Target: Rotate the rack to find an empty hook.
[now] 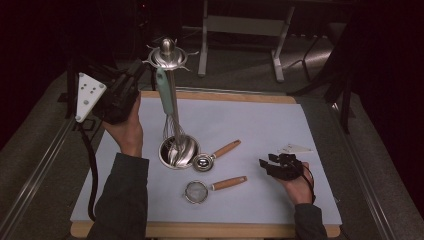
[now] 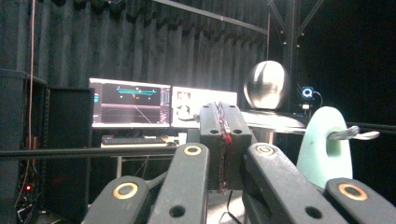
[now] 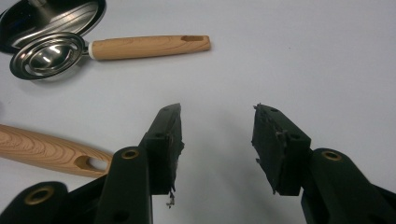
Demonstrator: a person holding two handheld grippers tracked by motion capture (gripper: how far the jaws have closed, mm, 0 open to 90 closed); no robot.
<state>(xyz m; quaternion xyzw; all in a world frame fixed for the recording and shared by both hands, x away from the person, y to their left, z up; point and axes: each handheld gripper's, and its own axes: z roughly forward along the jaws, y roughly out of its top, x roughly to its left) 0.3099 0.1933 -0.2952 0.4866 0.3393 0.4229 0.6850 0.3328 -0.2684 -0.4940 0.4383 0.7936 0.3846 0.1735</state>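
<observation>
A pale mint-green whisk with a long handle and steel wires (image 1: 165, 97) hangs from the hook ring of a tall polished steel utensil stand (image 1: 170, 62), its wires reaching down to the stand's round mirrored base (image 1: 186, 147). In the left gripper view the mint handle top (image 2: 322, 149) sits on a steel hook just right of the fingers, apart from them.

The left gripper (image 1: 131, 80) is held up beside the top of the stand, level with the hook ring; its fingers (image 2: 212, 140) are pressed flat together with nothing between them.

The right gripper (image 1: 265, 163) rests low at the right of the pale grey surface (image 1: 280, 120), pointing toward the stand. Its fingers (image 3: 168, 144) stand wide apart and empty — bare surface shows in the gap.

Two small utensils lie between the right gripper and the stand: a shallow steel egg separator with a light wooden handle (image 1: 215, 155), its bowl just beside the stand's base, and nearer the person a small steel mesh strainer with a matching wooden handle (image 1: 212, 187). Both handles point right, toward the right gripper — well apart from its fingers.
</observation>
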